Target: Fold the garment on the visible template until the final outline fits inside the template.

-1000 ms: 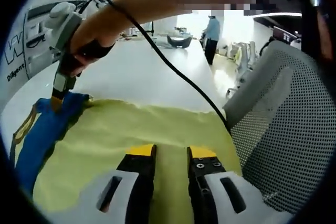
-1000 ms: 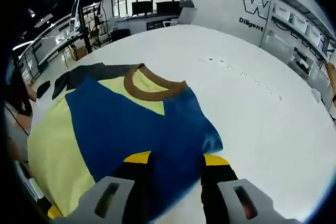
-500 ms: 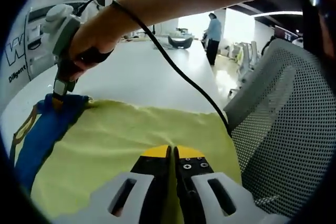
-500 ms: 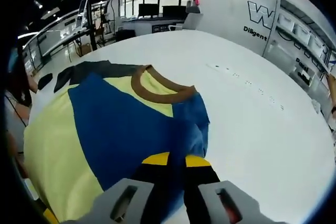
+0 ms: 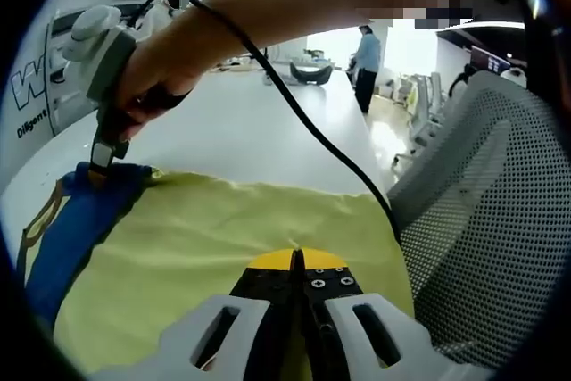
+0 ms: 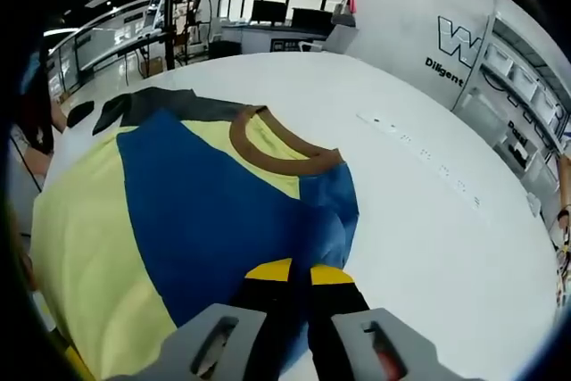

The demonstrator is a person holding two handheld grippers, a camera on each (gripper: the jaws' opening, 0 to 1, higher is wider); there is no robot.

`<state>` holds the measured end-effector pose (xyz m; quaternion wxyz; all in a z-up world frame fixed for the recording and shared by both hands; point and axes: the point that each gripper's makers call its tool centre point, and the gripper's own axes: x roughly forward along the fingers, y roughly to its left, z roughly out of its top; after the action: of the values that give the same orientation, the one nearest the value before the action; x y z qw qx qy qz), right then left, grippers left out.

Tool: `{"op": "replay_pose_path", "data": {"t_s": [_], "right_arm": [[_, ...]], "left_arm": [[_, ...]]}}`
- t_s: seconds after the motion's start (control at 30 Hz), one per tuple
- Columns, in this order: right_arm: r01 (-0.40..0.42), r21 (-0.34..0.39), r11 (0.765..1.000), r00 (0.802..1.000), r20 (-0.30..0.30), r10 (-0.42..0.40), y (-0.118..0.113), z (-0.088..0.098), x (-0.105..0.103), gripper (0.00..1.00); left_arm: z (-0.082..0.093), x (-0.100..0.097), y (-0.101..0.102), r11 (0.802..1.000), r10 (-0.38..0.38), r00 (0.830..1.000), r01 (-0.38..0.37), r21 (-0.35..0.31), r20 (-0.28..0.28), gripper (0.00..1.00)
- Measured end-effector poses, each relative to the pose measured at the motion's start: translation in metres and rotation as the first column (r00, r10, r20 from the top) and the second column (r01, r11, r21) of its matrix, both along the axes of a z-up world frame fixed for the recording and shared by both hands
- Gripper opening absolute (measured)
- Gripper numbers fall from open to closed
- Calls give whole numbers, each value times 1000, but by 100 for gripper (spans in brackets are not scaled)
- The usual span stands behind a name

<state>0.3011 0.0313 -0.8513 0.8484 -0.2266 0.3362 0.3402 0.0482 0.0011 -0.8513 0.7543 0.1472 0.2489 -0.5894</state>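
A yellow and blue T-shirt (image 6: 178, 211) with a brown collar (image 6: 277, 153) lies spread on a white table (image 6: 428, 220). A dark template (image 6: 152, 106) shows under its far edge. My right gripper (image 6: 294, 270) is shut on the shirt's blue sleeve (image 6: 332, 220). In the left gripper view my left gripper (image 5: 293, 260) is shut on the yellow hem (image 5: 232, 238), and the right gripper (image 5: 103, 160), held in a person's hand, pinches the blue sleeve (image 5: 98, 186) at the far left.
A black cable (image 5: 303, 122) runs from the right gripper across the shirt. A grey mesh chair (image 5: 482, 211) stands close on the right in the left gripper view. A person (image 5: 364, 60) stands far off beyond the table.
Both grippers have closed on the fabric since a second ago: the left on the yellow hem, the right on the blue sleeve, which has bunched up.
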Motion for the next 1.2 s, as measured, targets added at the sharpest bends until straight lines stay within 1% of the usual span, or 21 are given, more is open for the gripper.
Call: {"op": "replay_pose_path", "data": {"t_s": [0.1, 0.27, 0.7, 0.83, 0.93, 1.1, 1.2], "right_arm": [[9, 1, 1000, 1000, 4, -9, -4, 0, 1, 0], [38, 7, 999, 999, 3, -38, -13, 0, 4, 0], [68, -21, 997, 997, 23, -67, -38, 1, 7, 0], [74, -15, 997, 997, 23, -74, -45, 0, 9, 0], [82, -6, 997, 996, 21, -82, -50, 0, 10, 0], [91, -12, 996, 996, 22, -91, -62, 0, 11, 0], [103, -6, 995, 995, 20, -102, -68, 1, 11, 0]], "left_arm": [[1, 0, -3, 1000, -11, 1000, 11, 0, 10, 0], [1, 1, -8, 1000, -9, 1000, 9, -1, 7, 0], [0, 3, -29, 1000, -16, 1000, 16, -20, 7, 0], [0, 5, -35, 999, -4, 1000, 4, -38, -6, 0], [0, 6, -40, 998, 9, 1000, -11, -58, -27, 0], [0, 8, -53, 997, 10, 1000, -12, -72, -29, 0], [0, 9, -60, 995, 24, 999, -28, -91, -43, 0]]}}
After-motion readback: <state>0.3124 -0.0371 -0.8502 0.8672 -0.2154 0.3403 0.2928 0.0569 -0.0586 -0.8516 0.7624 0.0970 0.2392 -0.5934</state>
